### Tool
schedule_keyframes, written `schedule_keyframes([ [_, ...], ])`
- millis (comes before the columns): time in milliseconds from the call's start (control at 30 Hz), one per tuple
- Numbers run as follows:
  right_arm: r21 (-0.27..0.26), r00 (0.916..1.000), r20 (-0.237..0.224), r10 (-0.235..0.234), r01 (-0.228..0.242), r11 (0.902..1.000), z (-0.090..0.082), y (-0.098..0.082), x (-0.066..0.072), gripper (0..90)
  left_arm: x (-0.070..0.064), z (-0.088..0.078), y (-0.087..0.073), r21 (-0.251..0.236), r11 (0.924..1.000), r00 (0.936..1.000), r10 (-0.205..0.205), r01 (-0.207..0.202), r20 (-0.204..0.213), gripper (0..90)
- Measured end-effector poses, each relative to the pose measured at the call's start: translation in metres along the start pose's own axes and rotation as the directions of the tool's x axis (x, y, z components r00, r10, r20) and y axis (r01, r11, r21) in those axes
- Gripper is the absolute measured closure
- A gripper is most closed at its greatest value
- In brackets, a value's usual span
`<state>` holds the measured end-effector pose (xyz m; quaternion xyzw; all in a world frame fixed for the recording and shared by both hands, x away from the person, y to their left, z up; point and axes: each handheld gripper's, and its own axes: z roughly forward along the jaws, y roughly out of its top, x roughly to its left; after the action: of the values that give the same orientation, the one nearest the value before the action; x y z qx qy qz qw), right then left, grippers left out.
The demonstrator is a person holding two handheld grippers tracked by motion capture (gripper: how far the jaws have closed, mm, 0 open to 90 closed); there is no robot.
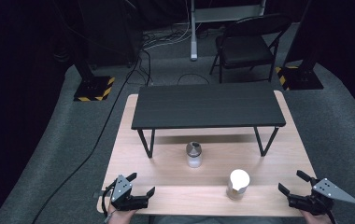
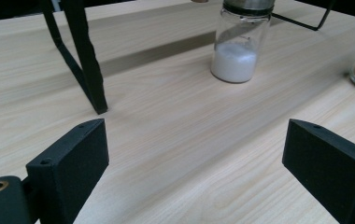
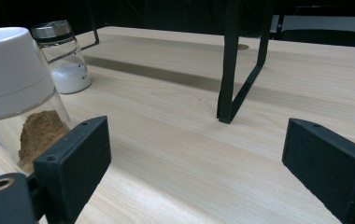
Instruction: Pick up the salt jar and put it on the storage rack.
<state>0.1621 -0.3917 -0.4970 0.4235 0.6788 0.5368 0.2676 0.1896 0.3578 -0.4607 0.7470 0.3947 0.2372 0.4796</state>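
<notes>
A glass shaker with a metal top and white powder [image 1: 194,154] [image 2: 239,41] [image 3: 64,56] stands mid-table, in front of the black shelf. A jar with a white lid and brown powder [image 1: 237,184] [image 3: 19,100] stands nearer the front edge, to the right. My left gripper [image 1: 141,184] [image 2: 196,163] rests at the front left corner, open, with nothing between its jaws. My right gripper [image 1: 293,181] [image 3: 196,163] rests at the front right corner, open and empty, the brown-powder jar just to its left.
A low black shelf on thin metal legs [image 1: 208,106] spans the back half of the wooden table [image 1: 166,175]. Its legs [image 2: 84,56] [image 3: 229,65] stand ahead of each gripper. A folding chair [image 1: 246,44] and two stand bases [image 1: 94,87] are on the floor beyond.
</notes>
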Motion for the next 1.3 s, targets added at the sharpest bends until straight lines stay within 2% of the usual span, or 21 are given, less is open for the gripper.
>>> schedule_keyframes([
  [333,0.037,0.9999,0.011,-0.013,0.012,0.9992,0.002,0.004,0.001,6.5,0.002,-0.004,-0.002,-0.006,0.9999,0.9998,-0.016,0.016,-0.014,6.6],
  [1100,0.059,0.9998,0.006,-0.021,0.02,0.998,0.006,0.006,0.002,6.5,-0.003,0.004,0.003,0.008,0.9998,0.9997,0.018,-0.018,0.018,6.6],
  [1300,0.062,0.9998,0.003,-0.022,0.021,0.9979,0.006,0.006,0.002,6.6,-0.004,0.014,0.008,0.026,0.9991,0.9989,0.032,-0.033,0.034,6.6],
])
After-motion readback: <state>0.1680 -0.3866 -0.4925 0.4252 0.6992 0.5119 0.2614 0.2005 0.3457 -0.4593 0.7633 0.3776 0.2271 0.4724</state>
